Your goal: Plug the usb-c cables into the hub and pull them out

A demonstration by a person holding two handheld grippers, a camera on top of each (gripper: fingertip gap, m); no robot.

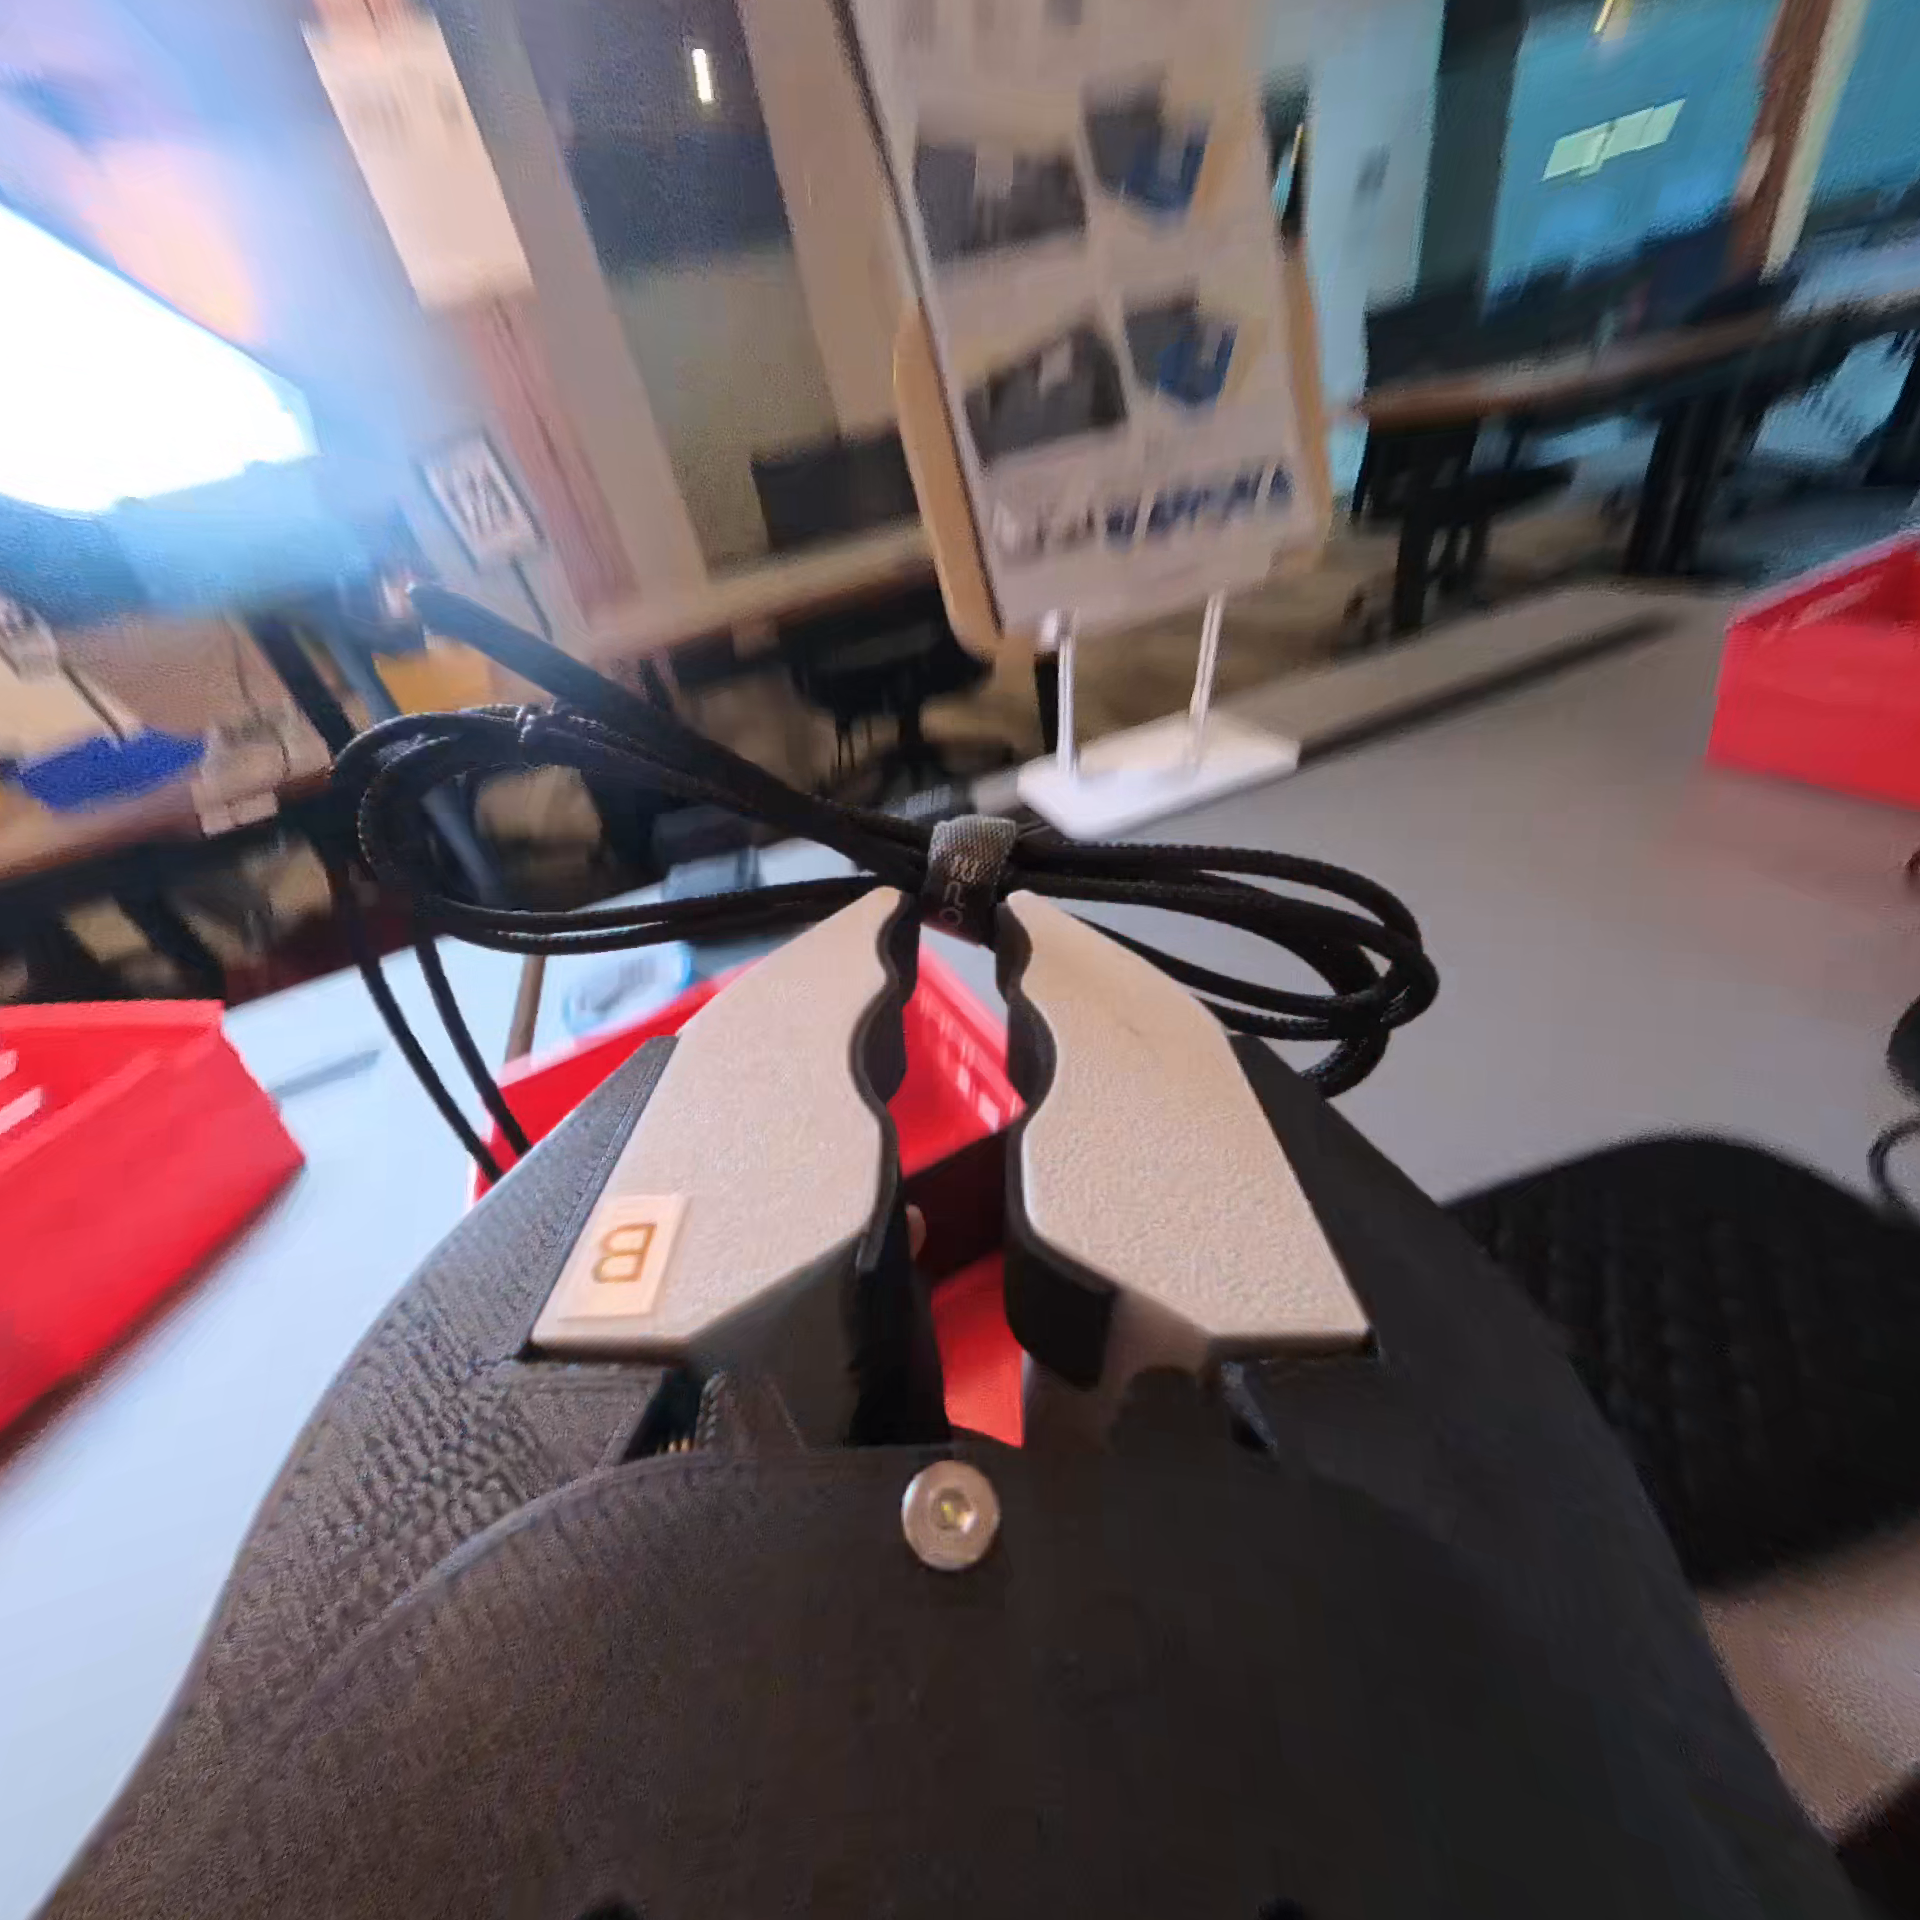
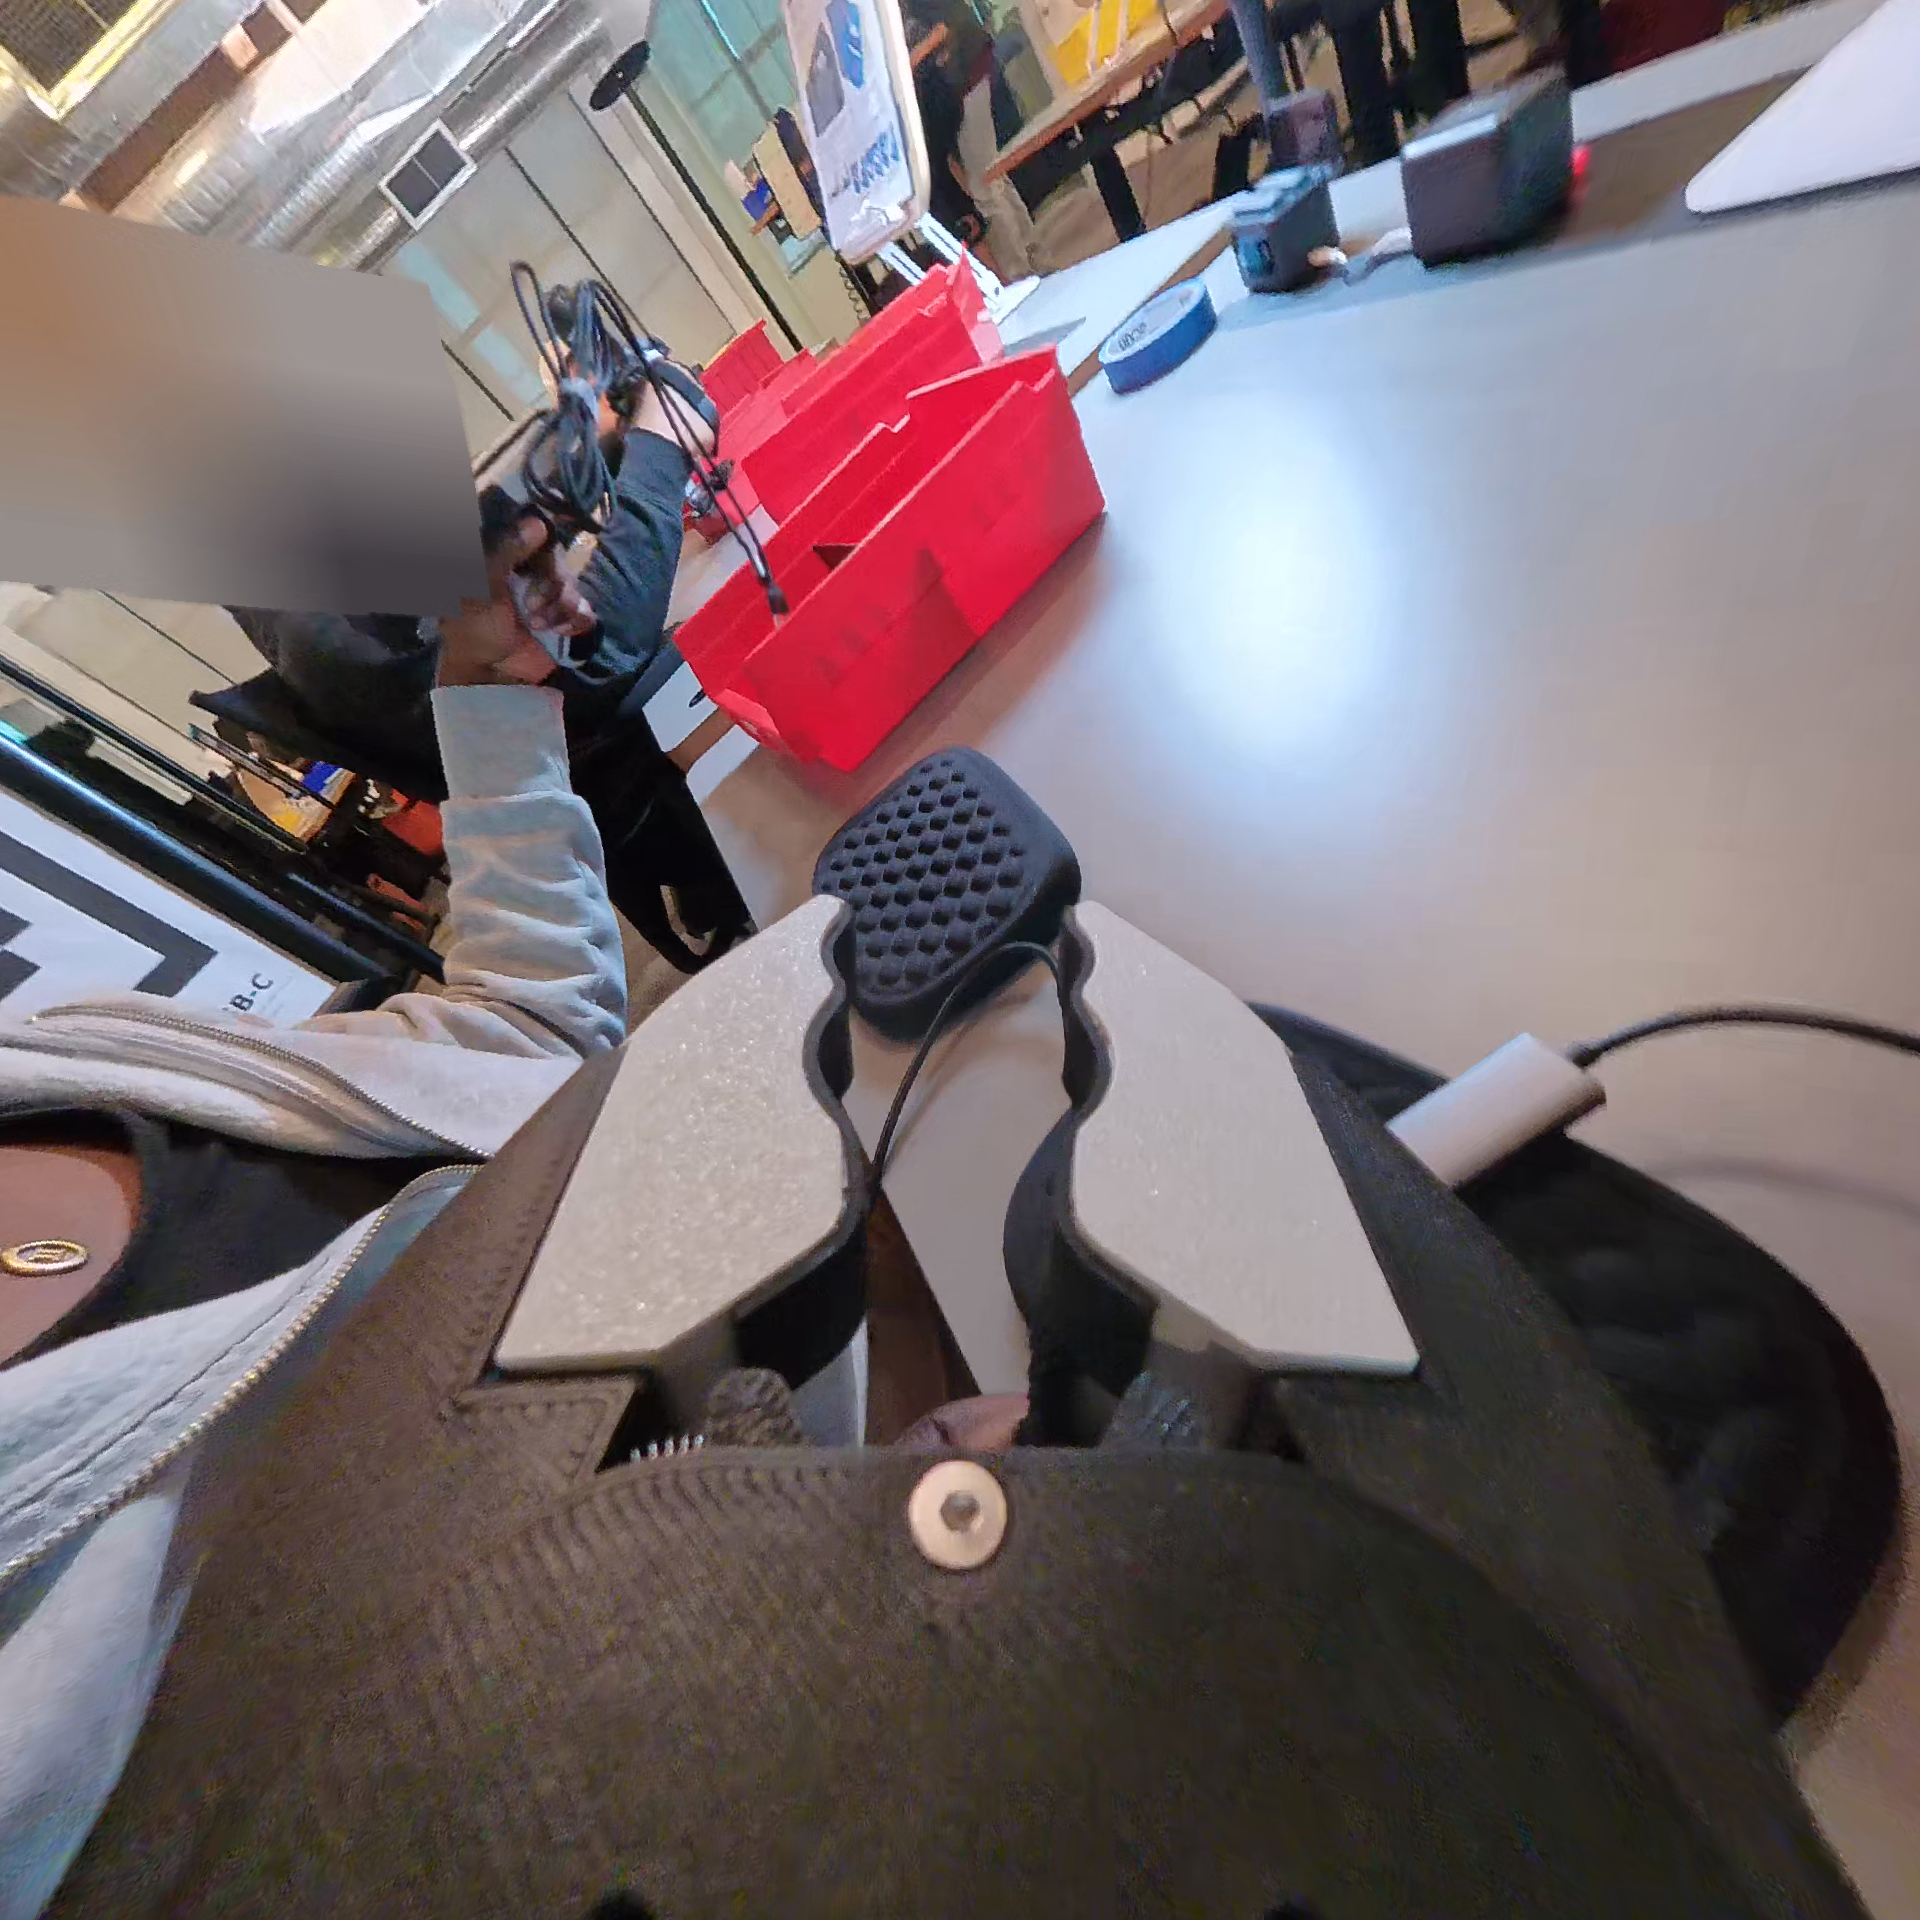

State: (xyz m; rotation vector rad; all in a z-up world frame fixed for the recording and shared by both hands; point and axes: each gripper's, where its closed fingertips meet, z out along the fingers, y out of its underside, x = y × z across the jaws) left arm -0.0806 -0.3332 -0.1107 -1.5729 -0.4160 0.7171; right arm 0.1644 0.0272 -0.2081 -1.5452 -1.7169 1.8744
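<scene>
My left gripper [image 1: 954,914] is shut on the grey strap of a coiled black braided USB-C cable [image 1: 1195,883] and holds the bundle up in the air above the red bins. The same cable bundle [image 2: 577,436] shows far off in the right wrist view, raised in the person's hand. My right gripper [image 2: 961,925] is low over the grey table's near edge. Its jaws stand apart on either side of a small black honeycomb-textured piece [image 2: 940,873], with a thin black wire [image 2: 914,1081] running between them. A silver hub [image 2: 1496,1107] with its lead lies to the right on a black pad.
Red plastic bins [image 2: 914,582] stand in a row along the table's left side, and they also show in the left wrist view [image 1: 114,1164]. A blue tape roll [image 2: 1158,338], dark boxes and a laptop corner sit at the far end. A sign stand [image 1: 1132,769] is behind. A black honeycomb pad [image 1: 1714,1351] lies at the right. One gripper's finger ends stand about 45 centimetres off the other's.
</scene>
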